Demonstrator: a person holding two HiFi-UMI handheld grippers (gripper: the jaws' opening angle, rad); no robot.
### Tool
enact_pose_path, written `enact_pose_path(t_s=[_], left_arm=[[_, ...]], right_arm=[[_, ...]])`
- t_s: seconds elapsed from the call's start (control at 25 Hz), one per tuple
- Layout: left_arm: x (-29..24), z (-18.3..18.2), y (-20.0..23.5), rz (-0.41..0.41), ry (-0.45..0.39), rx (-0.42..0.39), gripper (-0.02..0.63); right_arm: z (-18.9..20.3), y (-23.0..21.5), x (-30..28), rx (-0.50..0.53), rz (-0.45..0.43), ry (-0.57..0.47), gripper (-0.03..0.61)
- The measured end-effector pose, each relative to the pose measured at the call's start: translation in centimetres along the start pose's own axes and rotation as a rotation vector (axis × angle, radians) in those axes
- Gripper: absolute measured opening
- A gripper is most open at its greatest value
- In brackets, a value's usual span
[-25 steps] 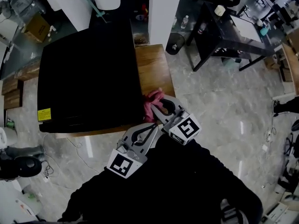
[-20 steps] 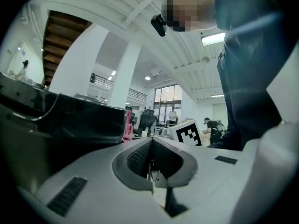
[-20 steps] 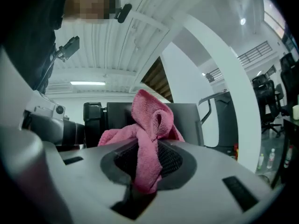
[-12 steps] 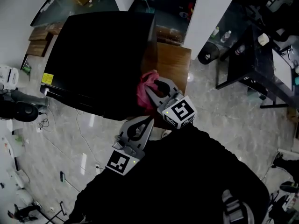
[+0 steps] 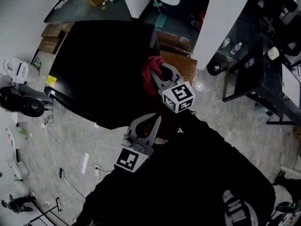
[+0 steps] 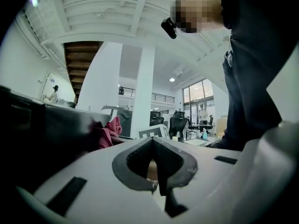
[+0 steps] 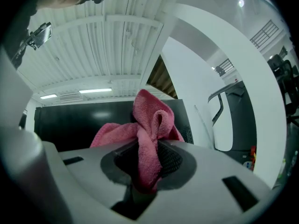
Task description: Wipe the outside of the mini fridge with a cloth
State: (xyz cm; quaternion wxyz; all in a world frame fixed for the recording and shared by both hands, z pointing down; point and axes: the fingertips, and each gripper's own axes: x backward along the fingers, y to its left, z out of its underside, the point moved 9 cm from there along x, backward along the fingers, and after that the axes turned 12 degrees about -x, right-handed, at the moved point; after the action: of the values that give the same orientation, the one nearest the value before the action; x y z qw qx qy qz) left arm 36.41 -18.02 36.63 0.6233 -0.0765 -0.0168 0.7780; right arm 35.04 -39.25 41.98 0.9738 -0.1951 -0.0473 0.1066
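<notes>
The black mini fridge (image 5: 101,69) fills the upper left of the head view, seen from above. My right gripper (image 5: 156,76) is shut on a pink cloth (image 5: 151,72) and holds it against the fridge's right side near the top. In the right gripper view the pink cloth (image 7: 147,134) is bunched between the jaws with the fridge's black side (image 7: 84,120) just behind it. My left gripper (image 5: 149,124) hangs below, near the fridge's front corner, shut with nothing in it. In the left gripper view the fridge (image 6: 42,129) is at left, with the cloth (image 6: 110,129) beside it.
The fridge stands on a low wooden table (image 5: 181,62). A white pillar (image 5: 225,18) rises at the right, with a black bin (image 5: 217,65) and a dark desk (image 5: 263,55) beyond. Cables (image 5: 70,159) and small devices (image 5: 19,69) lie on the tiled floor at left.
The right gripper has carried the pink cloth along the fridge's right side toward the back. The left gripper has kept its place near the front corner. The head view has shifted.
</notes>
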Motion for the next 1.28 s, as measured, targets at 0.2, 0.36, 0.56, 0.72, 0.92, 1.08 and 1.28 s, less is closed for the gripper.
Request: enact_pose_path(t_s=[0.2,0.36,0.56,0.72,0.92,1.08,1.28], left_arm=[[-1.5,0.5,-0.2,-0.045,0.018,0.016,0.006],[-1.6,1.3,0.2,-0.056,0.05,0.029,0.006],[-1.6,1.6,0.5,-0.035,0.037,0.012,0.006],[-0.6,3.5,0.4,0.0,0.067,0.016,0.006],[2.0,7.7,0.1,0.028,0.104,0.039,0.006],[4.8,11.9,-0.4,0.021,0.153,0.075,0.006],[7.1,17.5,-0.5,-0.021,0.251,0.113,0.006]], right_arm=[[-1.1,-4.1,-1.9,-0.032,0.069,-0.018,0.078],[-1.7,-6.5,-3.5,-0.057,0.136,-0.002,0.078],[-2.3,-6.7,-1.3,-0.056,0.182,-0.022,0.081],[0.4,-5.1,3.7,-0.07,0.161,-0.027,0.083],[7.6,-1.7,8.6,-0.105,0.136,0.034,0.084],[15.0,1.5,10.7,-0.162,0.142,0.176,0.084],[22.5,4.7,10.8,-0.224,0.106,0.296,0.084]])
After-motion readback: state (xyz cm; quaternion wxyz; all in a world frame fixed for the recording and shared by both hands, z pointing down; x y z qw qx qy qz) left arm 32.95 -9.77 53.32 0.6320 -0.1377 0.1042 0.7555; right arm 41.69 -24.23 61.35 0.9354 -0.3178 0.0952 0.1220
